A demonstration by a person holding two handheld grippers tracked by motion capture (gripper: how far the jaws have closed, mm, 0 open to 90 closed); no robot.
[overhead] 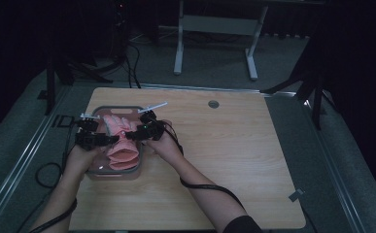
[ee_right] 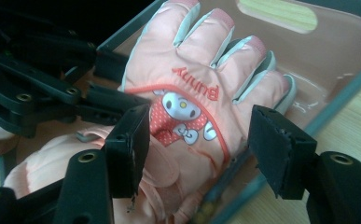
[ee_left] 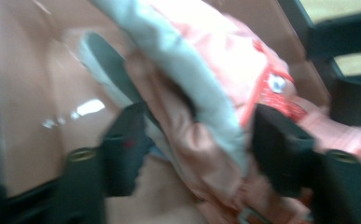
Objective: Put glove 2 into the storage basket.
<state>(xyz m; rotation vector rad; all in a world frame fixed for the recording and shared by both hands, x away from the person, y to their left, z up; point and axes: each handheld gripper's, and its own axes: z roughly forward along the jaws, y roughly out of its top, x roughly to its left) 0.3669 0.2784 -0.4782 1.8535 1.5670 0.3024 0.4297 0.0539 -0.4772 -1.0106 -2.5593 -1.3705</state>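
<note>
A pink padded glove (overhead: 122, 141) with grey finger panels and a cartoon bunny patch lies in a pink tray (overhead: 115, 174) at the table's left. My left gripper (overhead: 109, 140) reaches in from the left, its jaws open around a fold of the glove (ee_left: 206, 70), with the left gripper (ee_left: 201, 149) blurred in its own view. My right gripper (overhead: 132, 135) comes from the right. In its own view, the right gripper (ee_right: 199, 149) stands open over the glove's cuff (ee_right: 192, 79), its pads clear of the fabric. The left gripper (ee_right: 99, 100) shows black at that view's left.
The tray (ee_right: 308, 51) has a grey rim and a handle slot at its far end. The wooden table (overhead: 224, 145) stretches bare to the right, with a round grommet (overhead: 213, 104) near its back edge. Cables trail off the front edge.
</note>
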